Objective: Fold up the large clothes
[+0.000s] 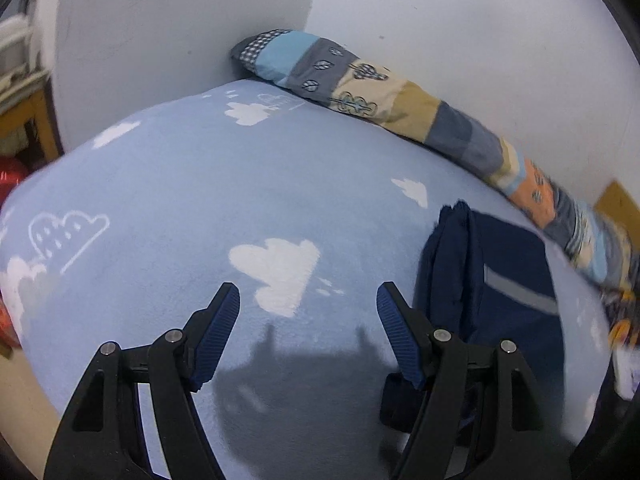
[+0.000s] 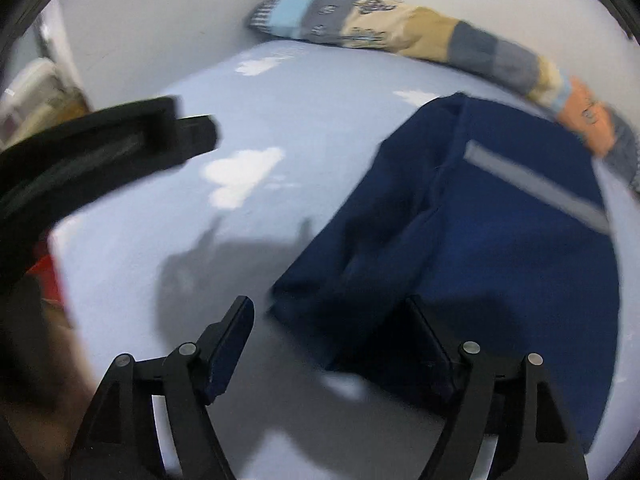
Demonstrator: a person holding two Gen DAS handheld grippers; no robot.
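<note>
A folded navy garment [image 2: 500, 220] with a grey stripe [image 2: 536, 188] lies on the right side of a light blue bed cover with white clouds [image 1: 180, 184]. My right gripper [image 2: 328, 308] is open just above the garment's near left corner. That corner lies between and under its fingers, and neither pad presses on it. In the left wrist view the garment [image 1: 508, 264] lies to the right of my left gripper [image 1: 308, 296]. The left gripper is open over bare cover near a white cloud print, with nothing between its fingers.
A rolled patchwork quilt [image 1: 360, 84] runs along the white wall behind the bed. The bed's left edge drops off toward wooden furniture and a red object [image 1: 12, 176]. A blurred black part of the left-hand tool [image 2: 120, 148] shows at the left of the right wrist view.
</note>
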